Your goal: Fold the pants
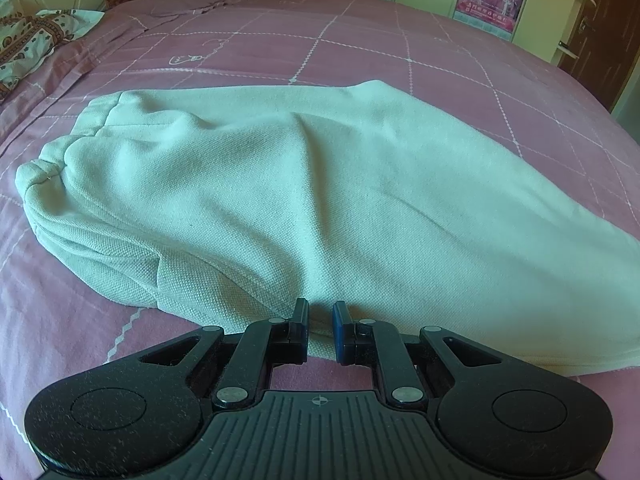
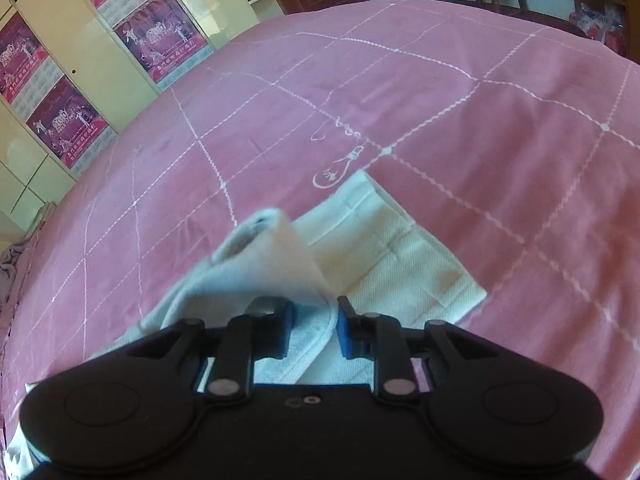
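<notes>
The pale sweatpants (image 1: 304,184) lie spread across the pink quilted bedspread (image 1: 400,56), directly ahead of the left claw (image 1: 321,322), with the gathered elastic end off to its far left and the body of the garment running away to its right. The left claw sits low at the near hem, its two fingers parted with a narrow gap between them; the tips touch or just overlap the cloth edge, but nothing is pinched between them, so it is released. In the right wrist view a fold of the same sweatpants (image 2: 400,256) rises up in front of the right claw (image 2: 314,322), and a hemmed edge of fabric runs down through the space between its blue pads (image 2: 285,332). The pads stand apart with cloth in the gap; whether they are pressing on it cannot be told. Beyond that claw the flat part of the garment ends against the bedspread's (image 2: 480,120) embroidered motif. Wardrobe doors with posters (image 2: 160,36) stand to its far left.
</notes>
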Available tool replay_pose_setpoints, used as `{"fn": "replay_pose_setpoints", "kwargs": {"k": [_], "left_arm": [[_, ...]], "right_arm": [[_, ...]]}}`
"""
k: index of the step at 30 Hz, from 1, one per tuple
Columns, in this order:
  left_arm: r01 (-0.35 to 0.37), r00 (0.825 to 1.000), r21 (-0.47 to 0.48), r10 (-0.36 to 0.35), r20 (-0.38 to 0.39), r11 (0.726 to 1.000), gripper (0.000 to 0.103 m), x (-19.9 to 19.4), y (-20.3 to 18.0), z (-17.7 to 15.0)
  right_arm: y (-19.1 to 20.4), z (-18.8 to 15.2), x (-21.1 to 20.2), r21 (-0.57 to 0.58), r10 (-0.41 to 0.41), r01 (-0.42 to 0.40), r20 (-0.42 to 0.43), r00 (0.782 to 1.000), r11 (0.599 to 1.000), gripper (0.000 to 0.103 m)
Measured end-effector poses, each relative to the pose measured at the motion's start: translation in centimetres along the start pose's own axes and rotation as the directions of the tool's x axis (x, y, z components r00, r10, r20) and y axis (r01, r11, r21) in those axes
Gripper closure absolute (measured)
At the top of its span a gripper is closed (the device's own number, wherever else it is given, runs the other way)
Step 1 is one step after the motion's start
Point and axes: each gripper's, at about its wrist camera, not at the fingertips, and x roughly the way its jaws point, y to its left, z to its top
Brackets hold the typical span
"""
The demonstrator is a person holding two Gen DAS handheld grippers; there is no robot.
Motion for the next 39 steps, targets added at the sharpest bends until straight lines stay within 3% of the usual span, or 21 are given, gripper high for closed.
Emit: {"fn": "replay_pose_setpoints", "kwargs": {"k": [4, 5, 14, 18, 20, 23, 26, 27, 30, 32, 36, 39], "left_arm": [[-0.004, 1.0, 0.001, 0.004, 0.001, 1.0, 0.09, 0.0, -0.1, 0.0], [-0.006, 1.0, 0.004, 0.006, 0.002, 1.0, 0.09, 0.1, -0.2, 0.0], [-0.003, 1.0, 0.01, 0.003, 0.003, 1.0, 0.09, -0.1, -0.2, 0.0], [-0.005, 1.0, 0.015, 0.005, 0.002, 1.0, 0.09, 0.0, -0.2, 0.0], [-0.011, 1.0, 0.031, 0.01, 0.005, 0.999, 0.09, 0.0, -0.4, -0.1], [-0.027, 1.0, 0.046, 0.026, 0.008, 0.999, 0.09, -0.1, -0.8, -0.1], [-0.035, 0.999, 0.055, 0.035, 0.01, 0.998, 0.09, -0.2, -1.0, -0.1], [-0.032, 0.999, 0.056, 0.032, 0.011, 0.998, 0.09, -0.2, -0.9, -0.1], [-0.025, 1.0, 0.06, 0.025, 0.007, 0.998, 0.09, -0.4, -0.8, 0.1], [-0.01, 1.0, 0.05, 0.009, 0.018, 0.999, 0.09, -1.0, -1.1, 0.4], [0.048, 0.998, 0.097, -0.052, 0.042, 0.994, 0.09, -1.7, -3.9, 1.0], [0.121, 0.992, 0.125, -0.124, 0.016, 0.985, 0.09, -1.2, -7.4, 1.3]], "right_arm": [[-1.3, 1.3, -0.4, 0.106, 0.029, -0.034, 0.043, 0.999, 0.994, 0.08], [-1.6, 1.4, -0.5, 0.112, 0.036, -0.04, 0.042, 0.998, 0.993, 0.09], [-3.2, 0.3, -1.8, 0.035, 0.012, -0.013, 0.049, 0.999, 0.999, 0.095], [-4.4, -0.9, -1.2, 0.048, -0.057, 0.056, 0.02, 0.998, 0.997, 0.096], [-4.5, -1.1, -1.6, 0.073, -0.043, 0.041, 0.038, 0.998, 0.996, 0.095], [-3.1, -0.4, -2.7, -0.024, -0.049, 0.052, 0.112, 0.993, 0.998, 0.095], [-3.6, -0.6, -0.7, -0.046, -0.138, 0.14, 0.029, 0.99, 0.989, 0.093], [-3.5, -0.8, -0.8, -0.066, -0.14, 0.143, 0.044, 0.989, 0.988, 0.092], [-3.2, -0.9, -2.4, -0.043, -0.145, 0.149, 0.089, 0.985, 0.988, 0.074], [-3.0, -0.8, -4.2, -0.031, -0.158, 0.165, 0.158, 0.975, 0.986, 0.071], [0.0, -0.5, -5.1, -0.181, -0.042, 0.072, 0.165, 0.985, 0.981, 0.074], [4.3, -1.7, -3.4, -0.365, 0.039, -0.006, 0.082, 0.996, 0.931, 0.074]]}}
